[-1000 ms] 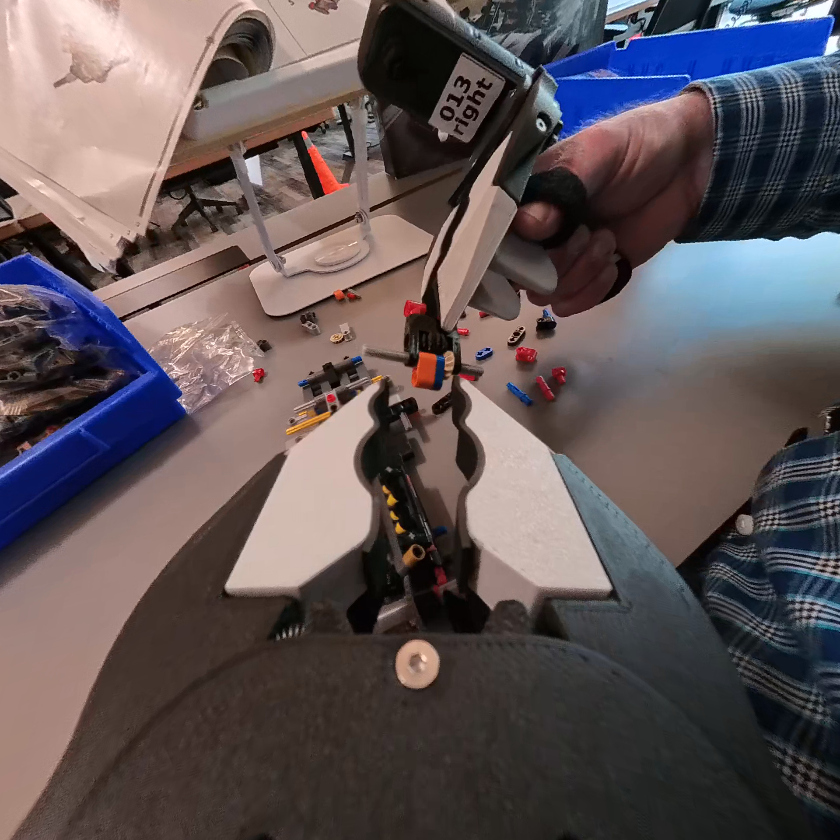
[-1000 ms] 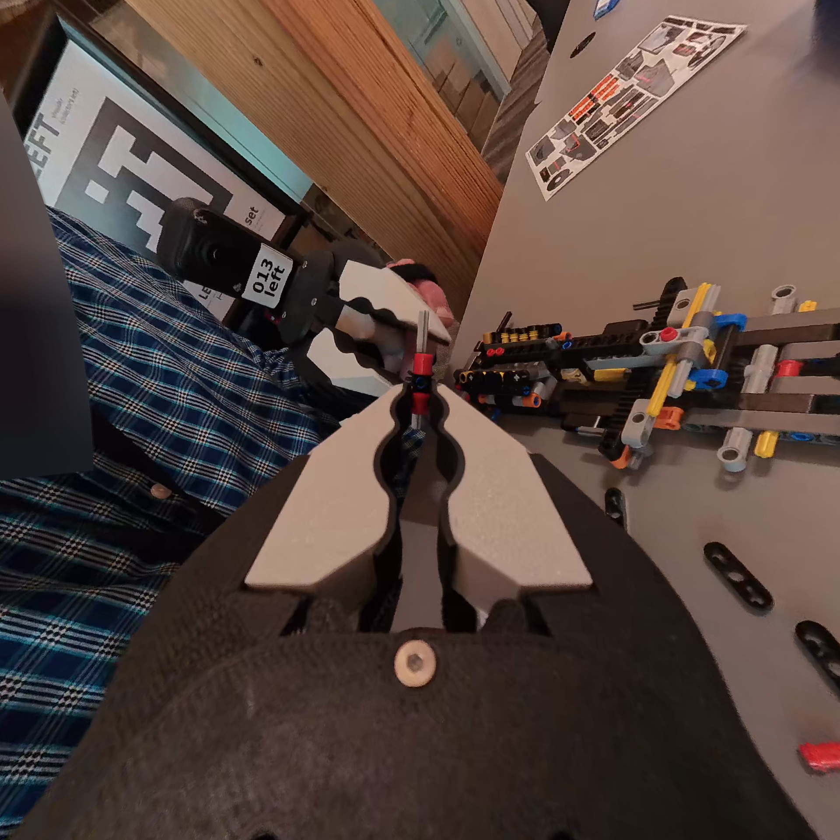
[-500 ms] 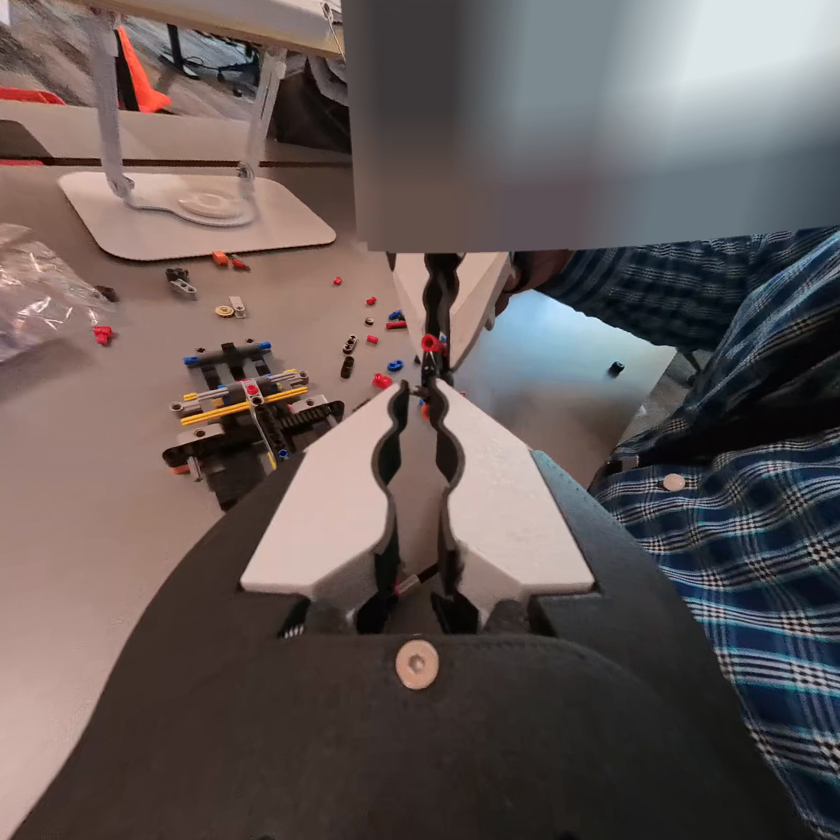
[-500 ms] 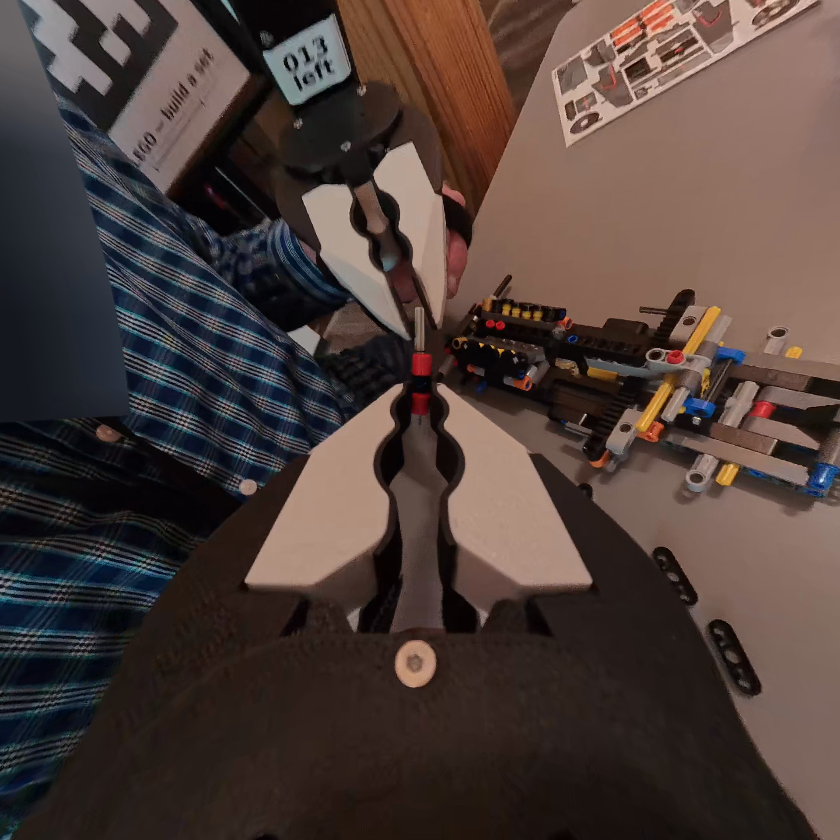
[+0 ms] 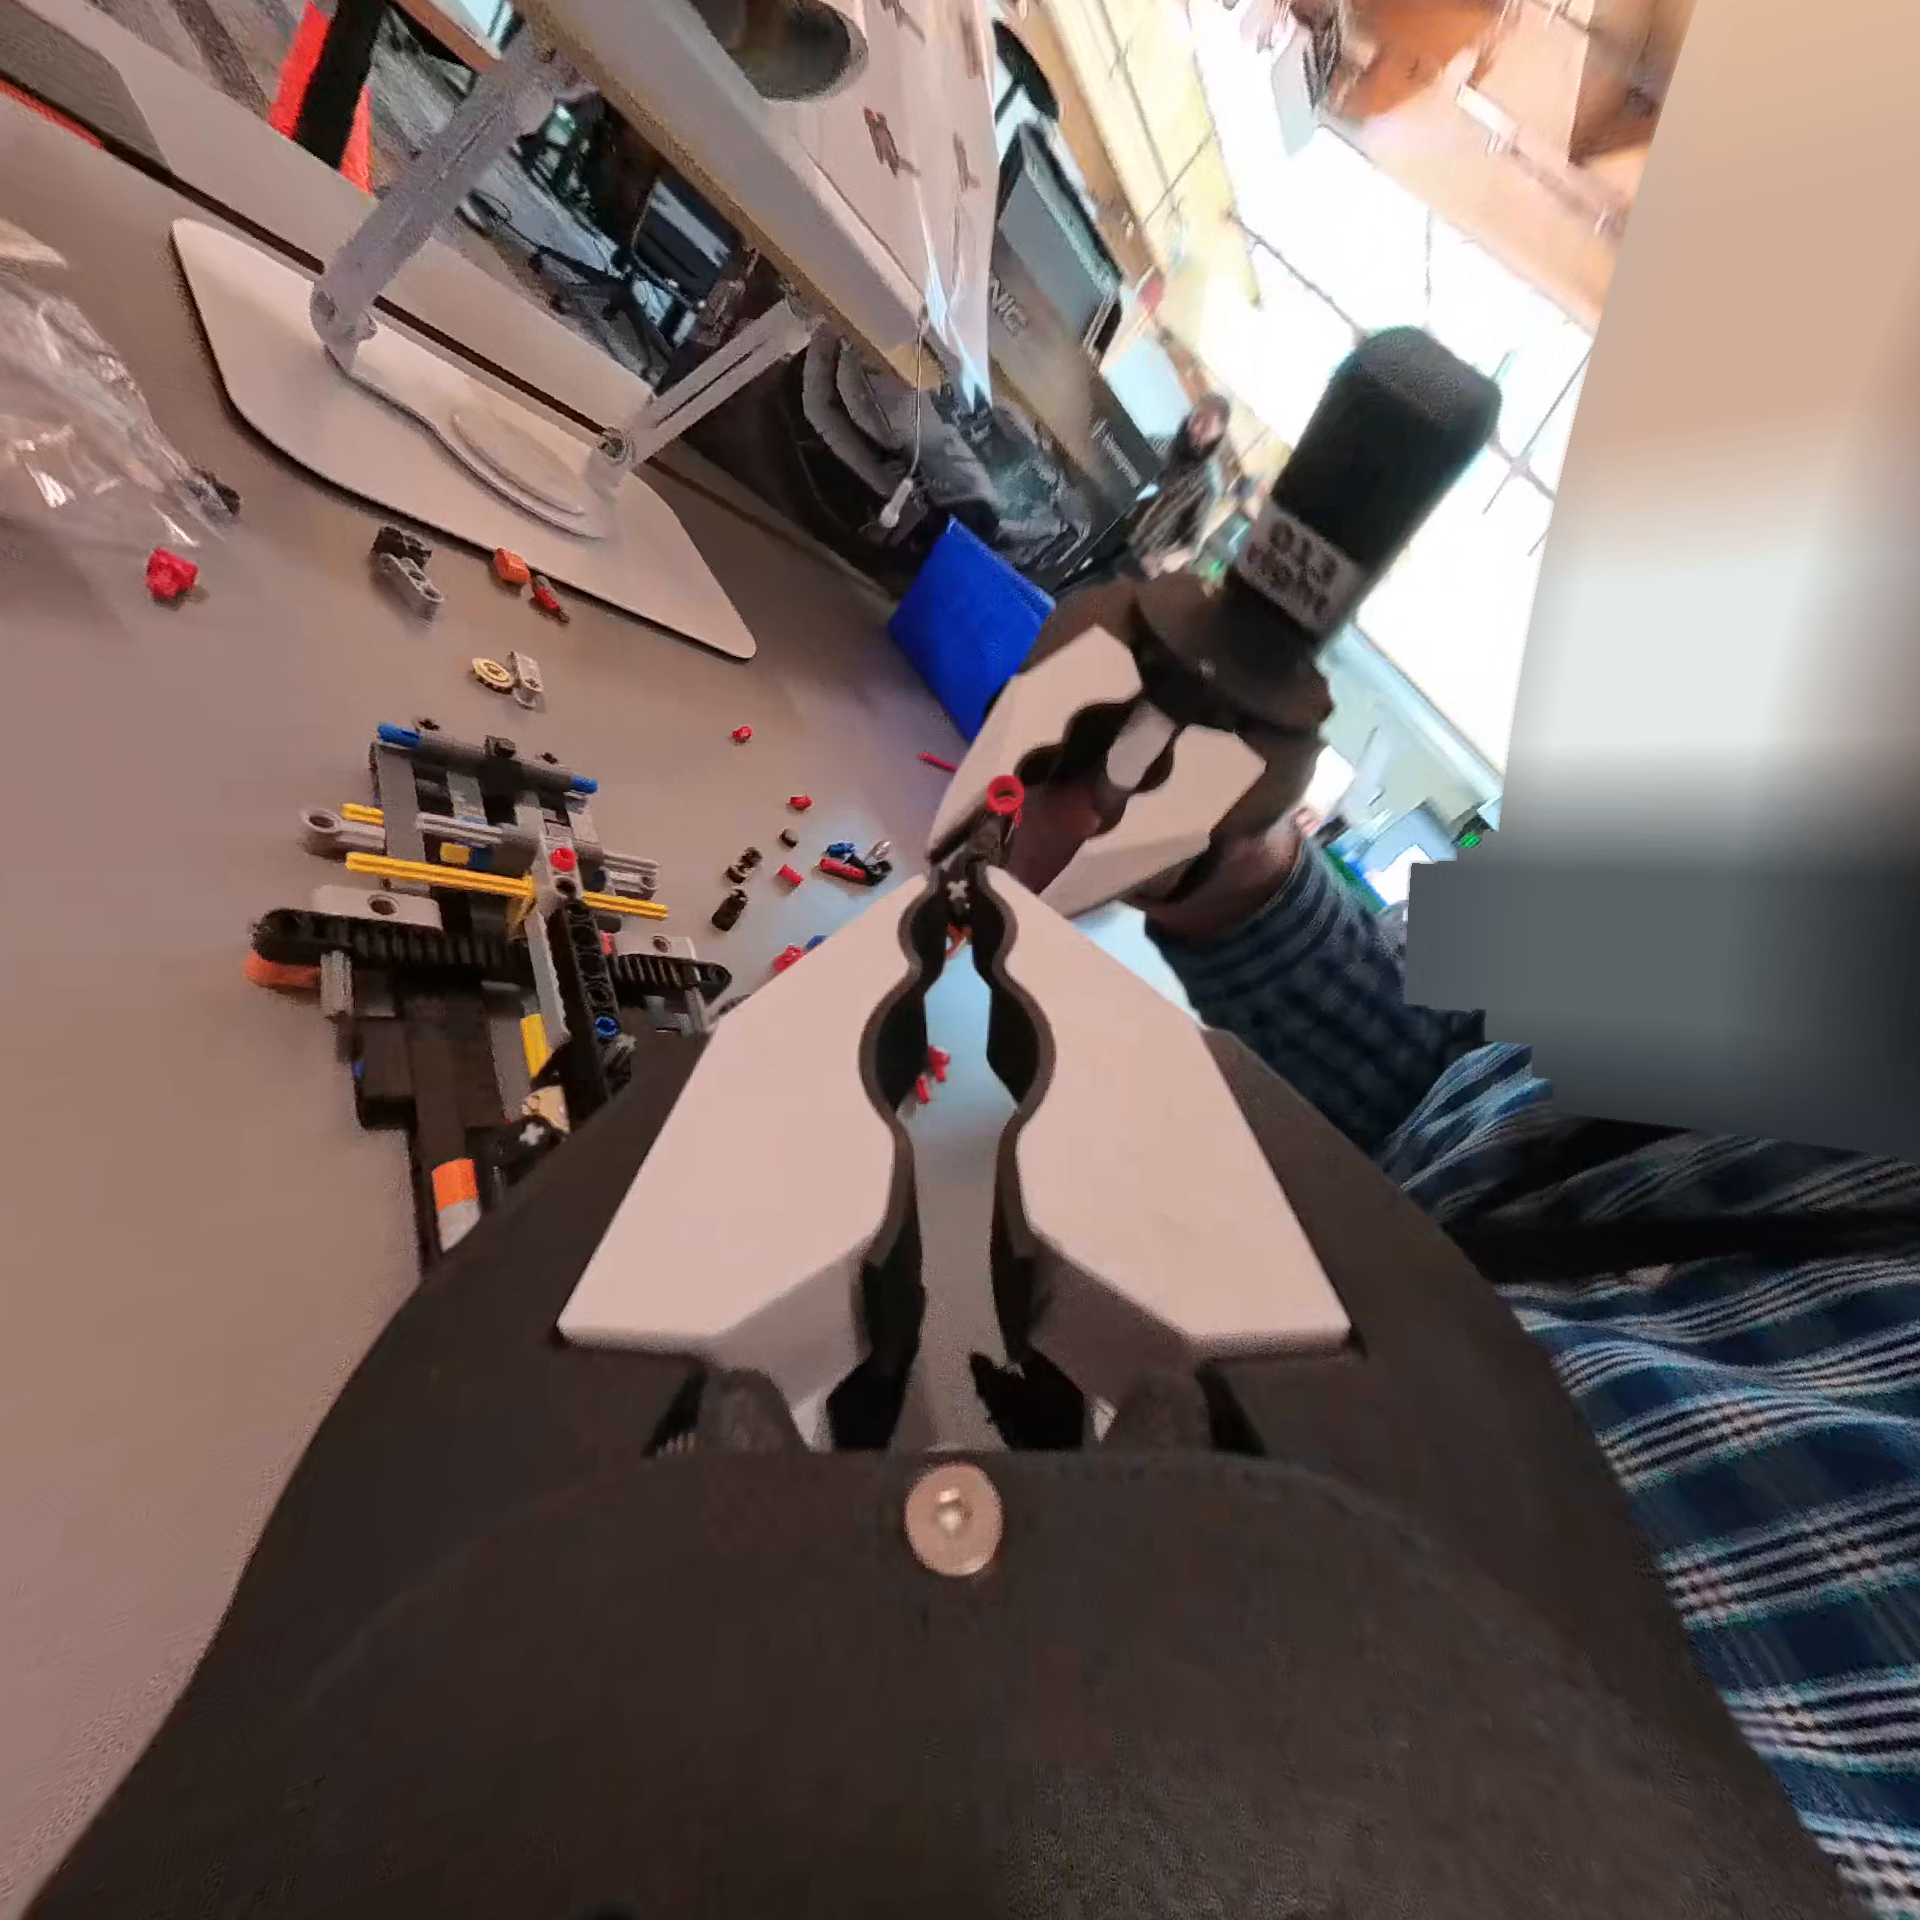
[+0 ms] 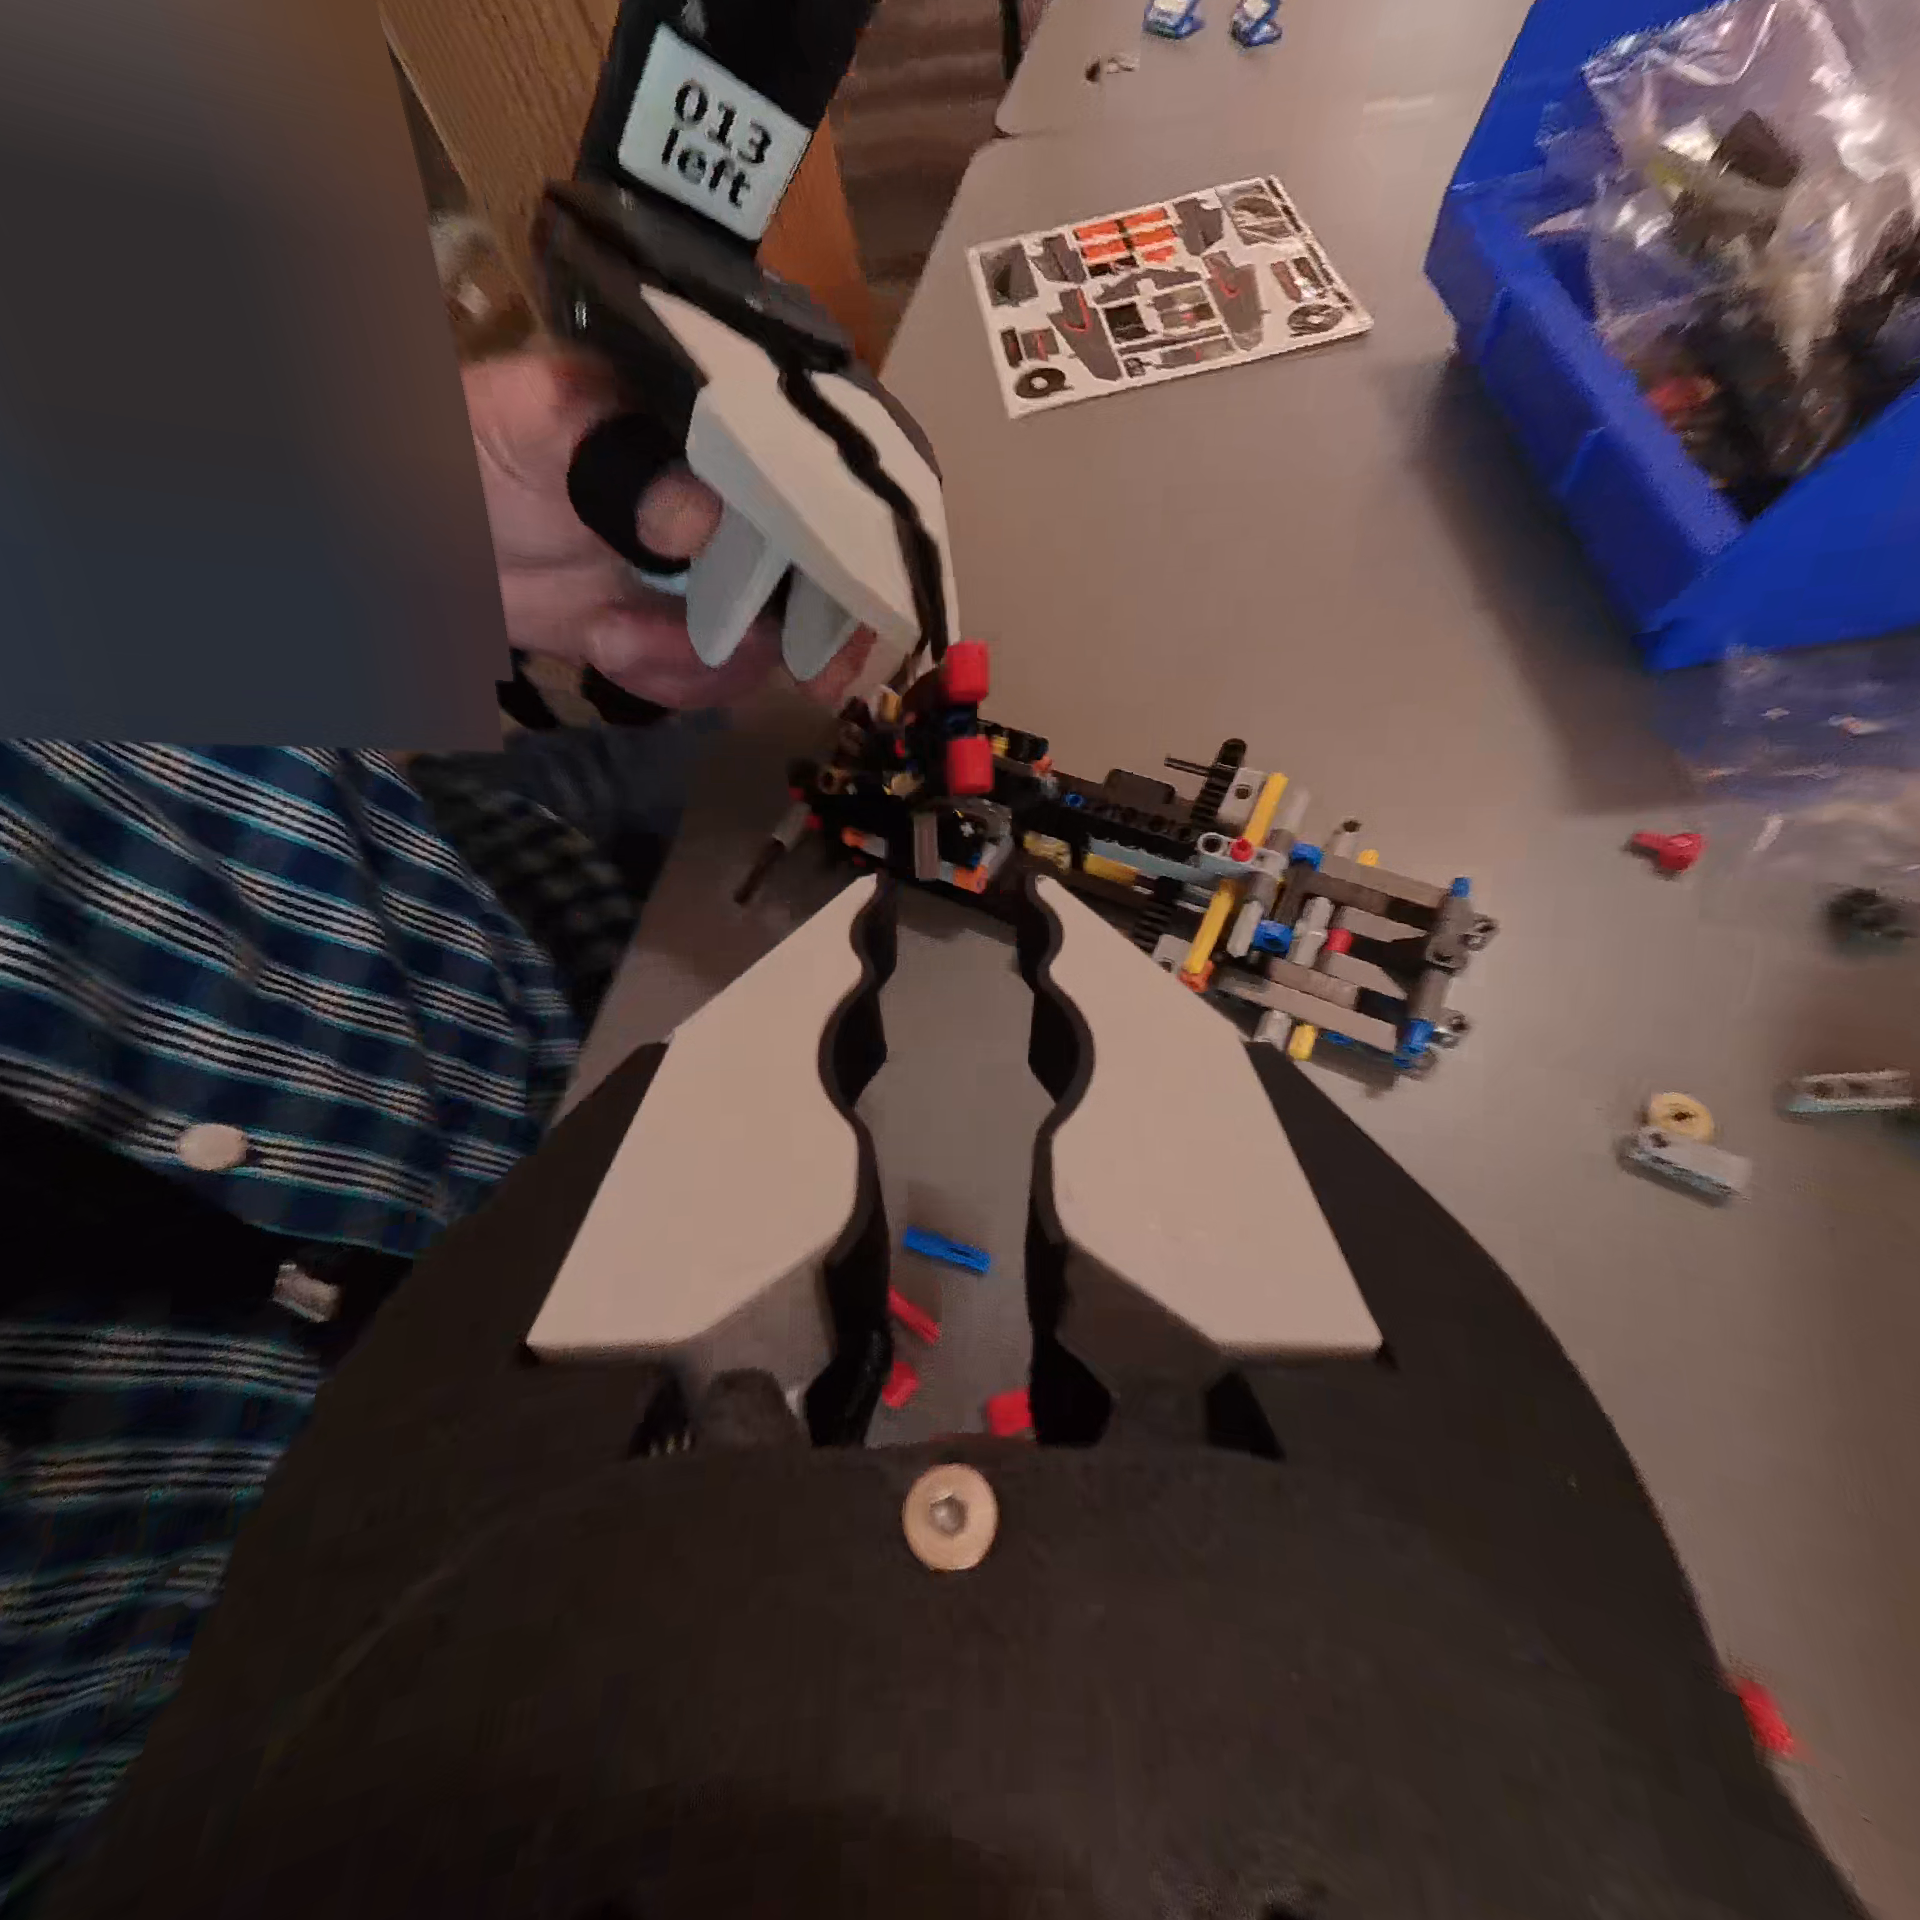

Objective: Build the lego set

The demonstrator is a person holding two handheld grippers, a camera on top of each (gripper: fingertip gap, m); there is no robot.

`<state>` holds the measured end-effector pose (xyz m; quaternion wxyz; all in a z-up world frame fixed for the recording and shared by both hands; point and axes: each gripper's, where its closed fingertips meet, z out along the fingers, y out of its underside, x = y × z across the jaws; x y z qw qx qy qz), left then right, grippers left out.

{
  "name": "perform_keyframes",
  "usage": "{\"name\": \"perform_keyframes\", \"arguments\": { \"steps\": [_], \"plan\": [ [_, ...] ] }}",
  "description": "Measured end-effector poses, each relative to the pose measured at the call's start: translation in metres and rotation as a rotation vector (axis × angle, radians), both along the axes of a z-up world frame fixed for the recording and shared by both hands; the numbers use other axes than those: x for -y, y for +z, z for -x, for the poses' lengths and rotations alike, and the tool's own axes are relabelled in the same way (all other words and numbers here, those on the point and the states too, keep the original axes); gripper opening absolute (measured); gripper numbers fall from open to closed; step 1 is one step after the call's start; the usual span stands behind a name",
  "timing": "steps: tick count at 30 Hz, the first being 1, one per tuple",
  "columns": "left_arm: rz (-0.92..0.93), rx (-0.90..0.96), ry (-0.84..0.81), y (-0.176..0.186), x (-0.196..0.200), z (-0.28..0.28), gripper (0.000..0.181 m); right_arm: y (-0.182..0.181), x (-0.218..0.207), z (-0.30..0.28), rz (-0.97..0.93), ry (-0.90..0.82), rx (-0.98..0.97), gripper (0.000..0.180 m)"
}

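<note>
My left gripper [image 5: 958, 883] is shut on a small sub-assembly [image 5: 977, 852], a black axle piece with a red bush [image 5: 1003, 795] at its end. The right wrist view shows the left gripper [image 6: 935, 649] holding this piece with its two red bushes [image 6: 964, 717] above the near end of the long chassis [image 6: 1299, 914]. The chassis lies on the grey table [image 5: 156, 1195], black and grey with yellow axles [image 5: 468, 883]. My right gripper [image 6: 956, 894] is open and empty, just short of the held piece. It also shows in the left wrist view [image 5: 1101, 769], jaws apart.
A blue bin [image 6: 1662, 416] with bagged parts stands at the far right, a sticker sheet [image 6: 1164, 291] beyond the chassis. Loose red, blue and black pins [image 5: 821, 862] lie scattered. A white stand base [image 5: 468, 447] and a plastic bag [image 5: 62, 436] sit at the back left. A plaid sleeve [image 5: 1330, 997] is close by. Across from one pair of fingers to the other is roughly 5 cm.
My right gripper, shut on the red-bush axle piece before, has opened and backed off. My left gripper, empty half a second ago, has closed on that piece and holds it.
</note>
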<state>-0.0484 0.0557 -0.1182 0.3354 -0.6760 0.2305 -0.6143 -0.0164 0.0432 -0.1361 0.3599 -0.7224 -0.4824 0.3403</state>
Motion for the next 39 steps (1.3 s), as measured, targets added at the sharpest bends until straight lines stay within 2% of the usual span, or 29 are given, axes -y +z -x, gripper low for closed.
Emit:
{"name": "perform_keyframes", "arguments": {
  "steps": [6,11,19,23,26,31,35,39],
  "plan": [
    [0.124,0.112,0.027,0.005,-0.006,0.000,0.002,0.004,-0.004,0.008,-0.317,-0.066,0.126,0.008],
    [0.133,0.107,0.030,0.005,-0.003,-0.004,0.002,0.002,-0.004,0.012,-0.441,-0.080,0.191,0.000],
    [0.063,0.096,0.011,0.011,0.000,-0.011,0.003,0.010,-0.002,0.004,-0.404,-0.124,0.138,0.000],
    [-0.002,0.090,0.045,0.022,-0.011,-0.008,0.022,0.015,-0.004,-0.007,-0.380,-0.159,0.112,0.000],
    [-0.136,-0.007,0.067,0.036,-0.023,-0.007,0.028,0.017,-0.007,-0.028,-0.366,-0.206,0.099,0.000],
    [-0.487,-0.242,0.066,0.080,-0.049,-0.035,0.039,0.012,-0.006,-0.076,-0.326,-0.297,0.107,0.000],
    [-0.776,-0.392,0.017,0.118,-0.070,-0.089,0.047,-0.006,0.005,-0.110,-0.195,-0.334,0.102,0.000],
    [-1.004,-0.460,-0.045,0.148,-0.090,-0.161,0.047,-0.033,0.021,-0.131,-0.009,-0.316,0.106,0.000]
  ]
}}
